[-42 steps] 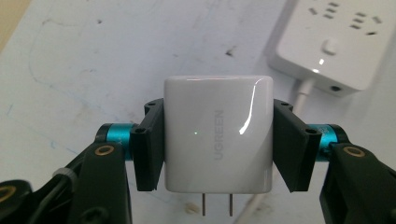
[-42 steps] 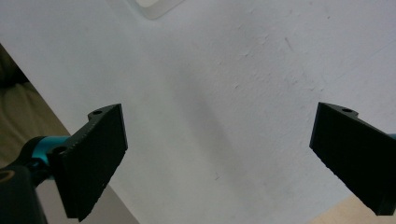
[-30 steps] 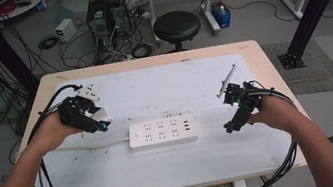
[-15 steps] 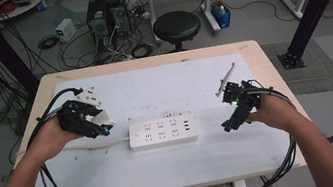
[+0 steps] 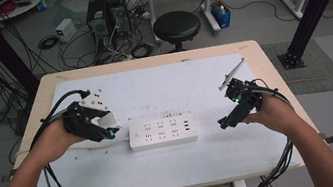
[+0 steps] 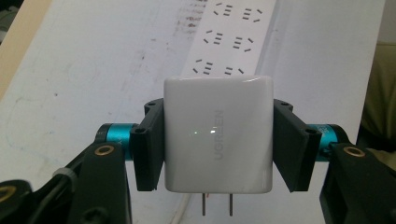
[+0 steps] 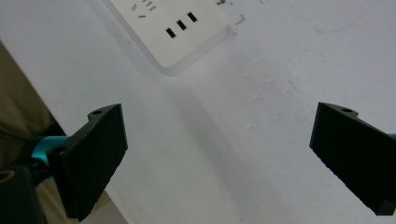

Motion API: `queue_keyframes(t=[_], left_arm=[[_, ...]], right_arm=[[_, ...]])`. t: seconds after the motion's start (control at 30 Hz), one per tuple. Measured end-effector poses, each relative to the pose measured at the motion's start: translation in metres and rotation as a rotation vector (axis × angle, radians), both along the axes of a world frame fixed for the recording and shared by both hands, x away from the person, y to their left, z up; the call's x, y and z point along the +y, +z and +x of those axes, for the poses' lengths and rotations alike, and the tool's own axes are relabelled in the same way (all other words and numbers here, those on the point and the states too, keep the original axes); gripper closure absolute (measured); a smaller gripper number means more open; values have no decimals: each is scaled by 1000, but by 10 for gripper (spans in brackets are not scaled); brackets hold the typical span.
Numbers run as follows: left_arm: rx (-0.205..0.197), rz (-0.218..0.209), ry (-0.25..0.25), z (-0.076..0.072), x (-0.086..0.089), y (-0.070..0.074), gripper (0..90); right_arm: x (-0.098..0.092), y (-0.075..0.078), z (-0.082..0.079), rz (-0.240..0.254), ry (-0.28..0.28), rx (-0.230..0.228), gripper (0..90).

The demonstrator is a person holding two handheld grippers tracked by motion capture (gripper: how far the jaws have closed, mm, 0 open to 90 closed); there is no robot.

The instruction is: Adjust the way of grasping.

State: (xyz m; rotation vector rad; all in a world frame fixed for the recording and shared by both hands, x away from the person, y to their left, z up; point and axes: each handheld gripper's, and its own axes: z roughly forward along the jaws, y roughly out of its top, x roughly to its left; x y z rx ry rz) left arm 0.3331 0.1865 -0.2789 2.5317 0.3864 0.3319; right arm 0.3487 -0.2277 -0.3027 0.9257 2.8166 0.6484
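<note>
One charger (image 6: 217, 135), left hand-held gripper (image 5: 100, 127) nearer power strip (image 5: 162, 132) than before

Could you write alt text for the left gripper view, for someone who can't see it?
A white charger is clamped between the two black jaws of the left tool, its two metal prongs pointing toward the camera. Beyond it, a white power strip lies on the white table.

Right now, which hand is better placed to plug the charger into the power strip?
Left: the left gripper already clamps the white charger beside the power strip; the right gripper is open, holding nothing.
</note>
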Motion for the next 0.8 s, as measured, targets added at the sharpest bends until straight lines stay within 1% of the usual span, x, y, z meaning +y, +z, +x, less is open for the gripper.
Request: queue_keyframes(t=[0.07, 0.1, 0.13, 0.2, 0.23, 0.27, 0.3, 0.37, 0.43, 0.5, 0.57, 0.63, 0.7, 0.8], left_arm=[[-5, -6, -16, -2, -2, 0, 424], [-6, -10, -22, -2, -3, -1, 423], [-8, -15, -30, -3, -4, -2, 424], [-9, -18, -50, -3, -7, -4, 423], [-7, -30, -54, -4, -9, -6, 423], [-6, -26, -69, -4, -11, -8, 423], [-6, -37, -75, -5, -14, -11, 424], [-11, -29, -102, -5, -18, -13, 423], [-11, -42, -117, -5, -23, -16, 423], [-15, -42, -128, -5, -27, -18, 424], [-13, -47, -135, -5, -31, -20, 423], [-12, -54, -140, -5, -35, -22, 423], [-15, -63, -146, -4, -38, -23, 423], [-20, -77, -151, -3, -42, -25, 423]], right_arm=[[0, -2, -1, 27, -27, 14, 34], [-1, -3, -1, 43, -28, 13, 34], [0, -3, -1, 58, -41, 25, 34], [1, -5, -1, 95, -51, 43, 34], [2, -6, 0, 111, -56, 53, 34], [2, -7, 0, 127, -59, 54, 34], [3, -9, 0, 141, -69, 63, 34], [4, -11, -1, 173, -83, 90, 34], [3, -14, -1, 206, -94, 107, 34], [3, -15, 0, 261, -113, 131, 34], [2, -16, 1, 330, -127, 153, 34], [2, -16, 0, 388, -138, 189, 34], [2, -17, -1, 434, -146, 210, 34], [2, -17, -2, 486, -176, 250, 34]])
